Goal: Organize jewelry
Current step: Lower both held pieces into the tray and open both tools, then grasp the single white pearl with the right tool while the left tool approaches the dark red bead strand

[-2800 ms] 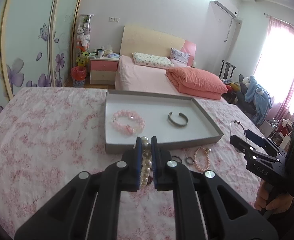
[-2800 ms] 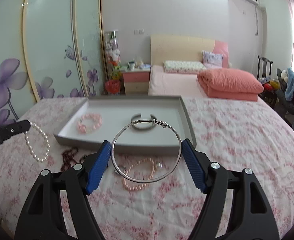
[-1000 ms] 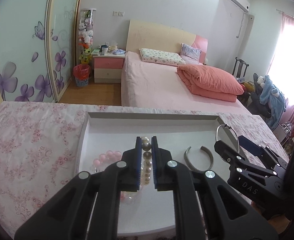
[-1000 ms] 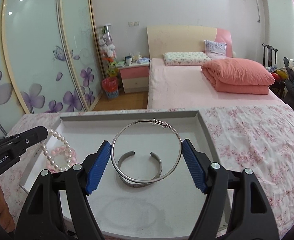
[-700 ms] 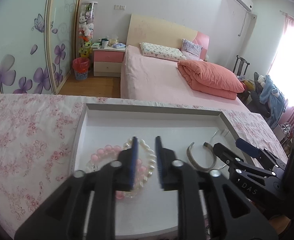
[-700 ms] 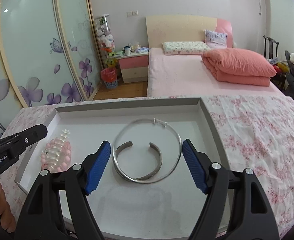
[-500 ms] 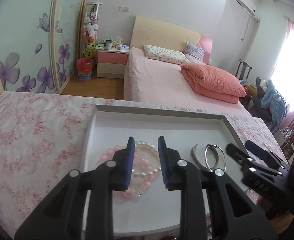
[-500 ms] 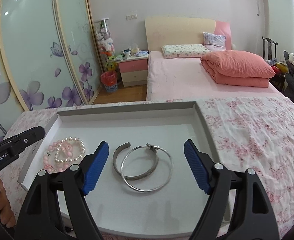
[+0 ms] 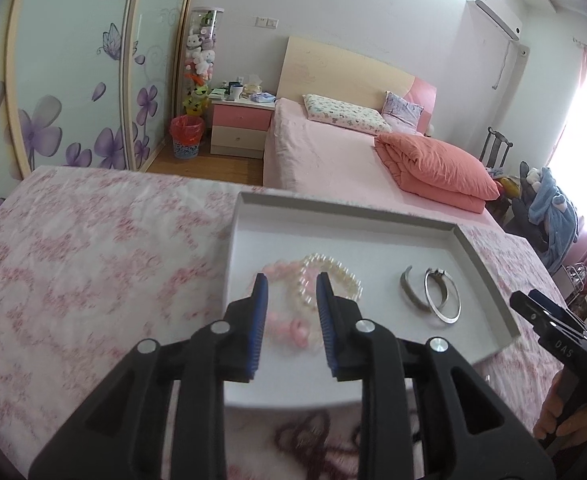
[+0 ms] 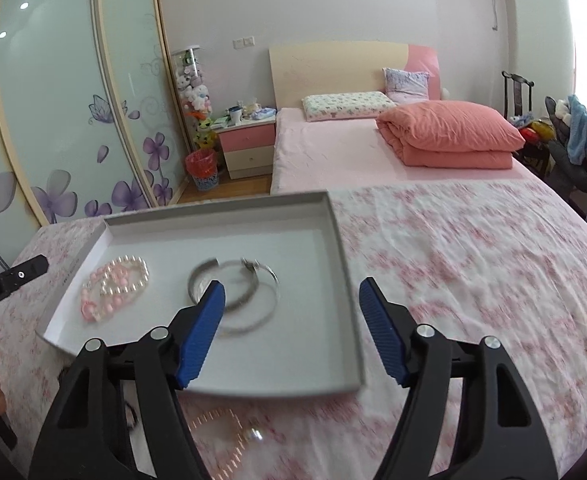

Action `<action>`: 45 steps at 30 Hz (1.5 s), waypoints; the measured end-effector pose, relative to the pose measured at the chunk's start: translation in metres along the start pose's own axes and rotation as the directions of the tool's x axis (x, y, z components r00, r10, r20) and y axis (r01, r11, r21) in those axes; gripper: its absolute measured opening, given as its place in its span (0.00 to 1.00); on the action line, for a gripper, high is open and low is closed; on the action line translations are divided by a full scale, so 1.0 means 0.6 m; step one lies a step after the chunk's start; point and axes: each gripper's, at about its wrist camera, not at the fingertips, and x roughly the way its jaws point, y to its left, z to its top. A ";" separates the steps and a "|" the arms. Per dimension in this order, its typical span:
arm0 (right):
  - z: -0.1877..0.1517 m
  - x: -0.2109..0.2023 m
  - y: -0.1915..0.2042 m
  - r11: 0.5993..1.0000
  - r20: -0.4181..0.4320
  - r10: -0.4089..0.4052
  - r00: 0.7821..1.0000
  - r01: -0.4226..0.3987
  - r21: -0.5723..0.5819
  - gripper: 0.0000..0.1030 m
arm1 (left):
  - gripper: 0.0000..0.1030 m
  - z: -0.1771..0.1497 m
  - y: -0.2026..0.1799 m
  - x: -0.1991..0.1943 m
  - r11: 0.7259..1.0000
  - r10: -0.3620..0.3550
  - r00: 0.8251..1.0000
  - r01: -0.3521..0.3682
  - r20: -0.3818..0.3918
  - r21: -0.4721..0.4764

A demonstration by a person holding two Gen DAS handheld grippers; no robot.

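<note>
Both bracelets have been released: the left gripper (image 9: 291, 300) and right gripper (image 10: 293, 308) are now spread open, empty. Four bracelets are counted in the tray (image 10: 333, 240).

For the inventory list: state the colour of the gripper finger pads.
Blue, on black arms; clearest on the right gripper in the right wrist view.

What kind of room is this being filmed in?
Most likely a home bedroom: a made bed with a folded pink quilt, a bedside cabinet, and a flowered cloth under the jewelry tray.
</note>
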 end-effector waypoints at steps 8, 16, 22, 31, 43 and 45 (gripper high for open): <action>-0.072 -0.010 -0.004 0.998 -0.137 0.040 0.990 -0.046 -0.038 0.50 | 0.33 -0.063 0.032 -0.045 1.000 0.018 0.999 -0.017 -0.044 0.013; -0.116 -0.009 0.017 0.992 -0.225 0.024 0.974 -0.052 -0.118 0.37 | 0.37 -0.103 0.057 -0.056 1.000 0.029 0.996 -0.029 -0.090 0.009; -0.112 0.002 0.044 0.986 -0.221 0.016 0.975 -0.053 -0.159 0.35 | 0.40 -0.110 0.057 -0.060 1.000 0.025 0.995 -0.024 -0.095 0.003; -0.104 0.015 0.061 0.983 -0.218 0.020 0.976 -0.059 -0.174 0.14 | 0.41 -0.119 0.046 -0.060 1.000 0.006 0.994 -0.004 -0.113 0.019; -0.103 0.007 0.015 0.996 -0.207 -0.035 0.978 0.018 -0.086 0.14 | 0.50 -0.137 -0.008 -0.027 0.997 -0.057 0.976 0.067 -0.209 0.042; -0.103 0.008 0.016 0.996 -0.207 -0.037 0.978 0.019 -0.090 0.14 | 0.50 -0.136 -0.017 -0.019 0.998 -0.054 0.974 0.061 -0.222 0.027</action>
